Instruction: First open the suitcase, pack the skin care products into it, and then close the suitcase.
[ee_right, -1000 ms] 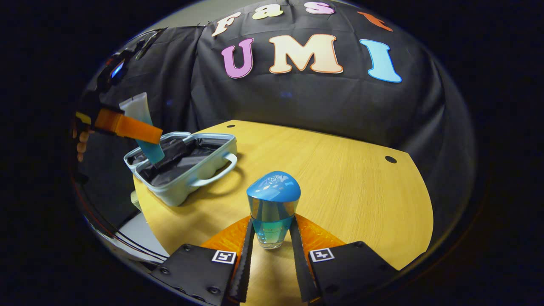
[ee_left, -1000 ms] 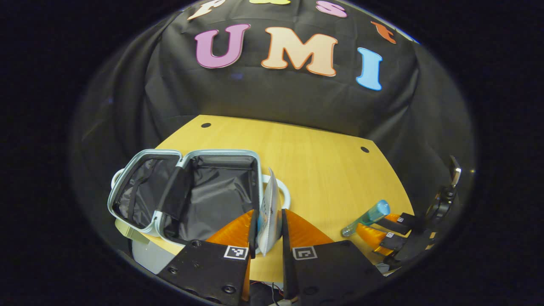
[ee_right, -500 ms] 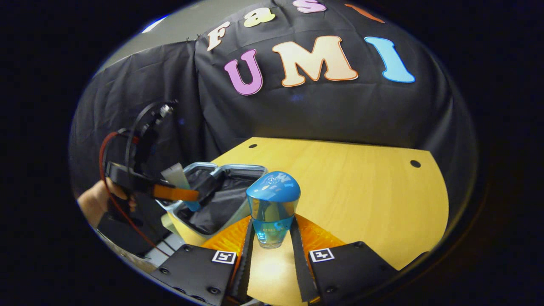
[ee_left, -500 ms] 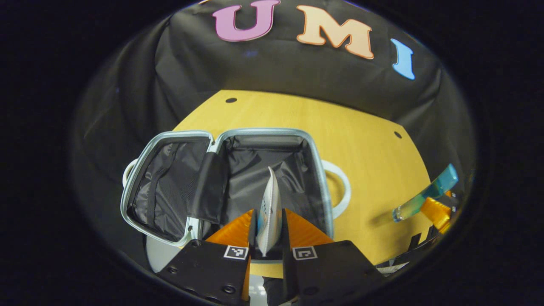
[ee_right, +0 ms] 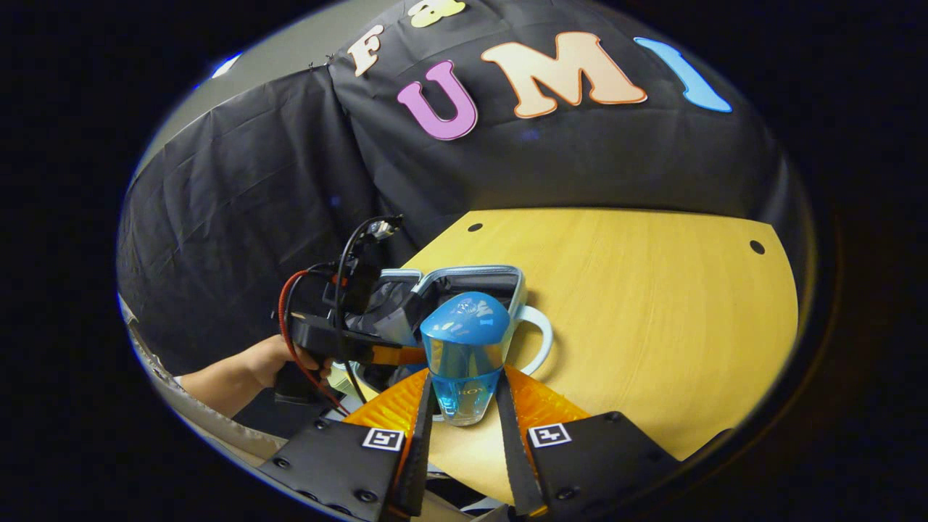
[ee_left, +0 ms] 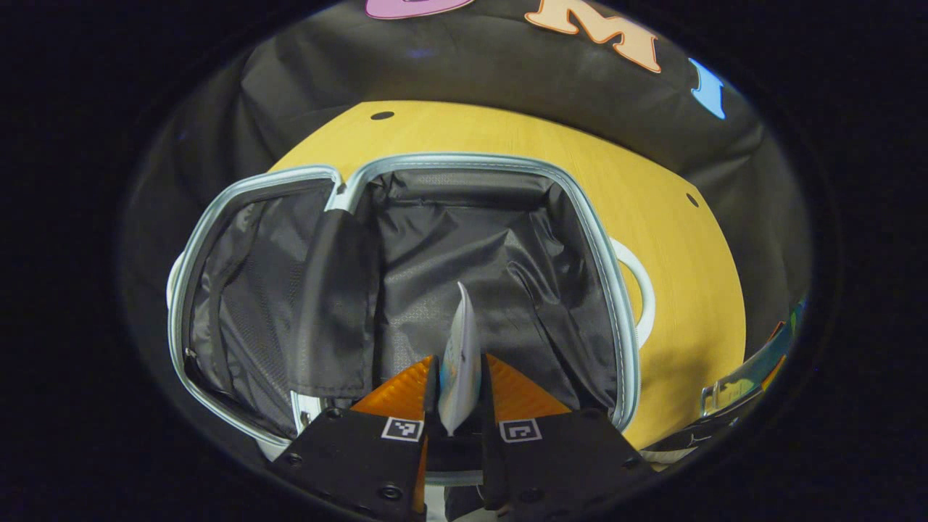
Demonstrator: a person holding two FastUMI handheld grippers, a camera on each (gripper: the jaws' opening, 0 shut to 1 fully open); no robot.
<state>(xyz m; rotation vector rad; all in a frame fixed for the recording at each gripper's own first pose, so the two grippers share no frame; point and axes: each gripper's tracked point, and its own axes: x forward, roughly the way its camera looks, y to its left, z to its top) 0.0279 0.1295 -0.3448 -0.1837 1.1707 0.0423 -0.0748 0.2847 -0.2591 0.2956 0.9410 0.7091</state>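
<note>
The suitcase [ee_left: 406,167] lies open on the wooden table [ee_left: 674,239], its two halves spread flat and both lined with dark cloth; the left gripper view looks straight down into them, with a dark flap hanging over the hinge between the halves and one pale handle [ee_left: 641,290] curving out from the right-hand edge. In that view the left gripper [ee_left: 458,377] has its fingers narrowed onto a flat white tube [ee_left: 462,348], seen edge-on, which stands up between them over the lining of the right half. At the far right rim of the same view, a sliver of the bottle [ee_left: 754,370] shows beside the table edge. The right gripper view gives the other side: the right gripper [ee_right: 464,406] clamps a clear bottle [ee_right: 464,377] of blue liquid with a rounded blue cap [ee_right: 466,326], both fingers pressing its sides, held above the table near the suitcase [ee_right: 478,279]. Behind the bottle, the left gripper [ee_right: 395,355] reaches over the open suitcase, with a hand [ee_right: 279,359] and bare forearm gripping its dark body, and red and black cables [ee_right: 290,319] looping off it. Counted: one suitcase, two skin care items (one tube, one bottle), two grippers, one hand in sight.
</note>
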